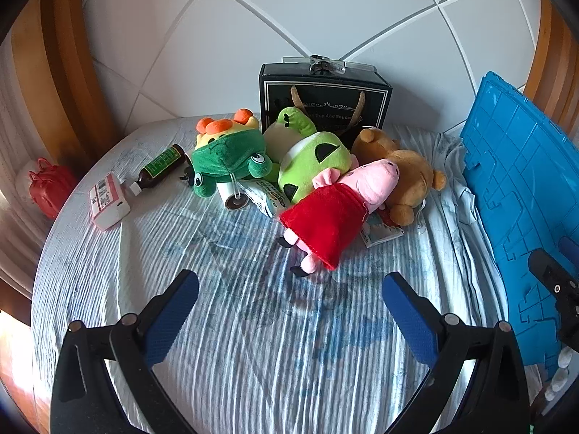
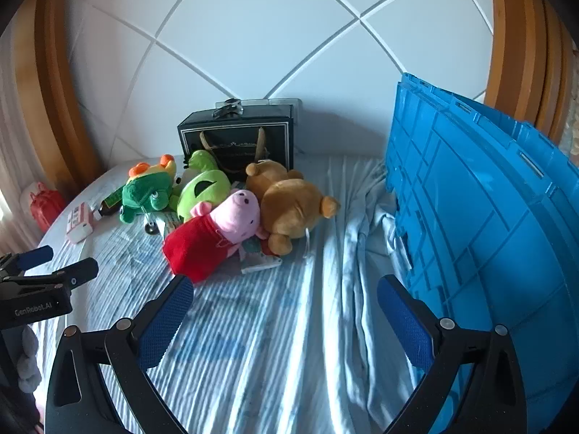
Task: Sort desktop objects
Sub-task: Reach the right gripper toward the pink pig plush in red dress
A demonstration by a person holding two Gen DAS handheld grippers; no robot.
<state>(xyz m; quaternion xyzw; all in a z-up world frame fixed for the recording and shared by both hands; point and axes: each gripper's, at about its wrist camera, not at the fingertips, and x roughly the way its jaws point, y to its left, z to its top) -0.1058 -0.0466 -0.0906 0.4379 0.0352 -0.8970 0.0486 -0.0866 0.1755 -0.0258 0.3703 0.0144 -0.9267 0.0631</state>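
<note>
Both your left tongs (image 1: 289,300) and right tongs (image 2: 286,300) gape empty over the tabletop (image 1: 235,325); plush toys (image 1: 336,195) lie unsorted, the blue crate (image 2: 488,217) apparently unfilled.

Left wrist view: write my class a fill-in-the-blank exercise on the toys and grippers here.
1. The pig wears a ____ dress.
2. The pig lies against a brown ____.
3. The bottle lies between the pink box and the ____ plush.
4. Both the left gripper and right gripper are ____.

Missing words: red; bear; turtle; open
</note>
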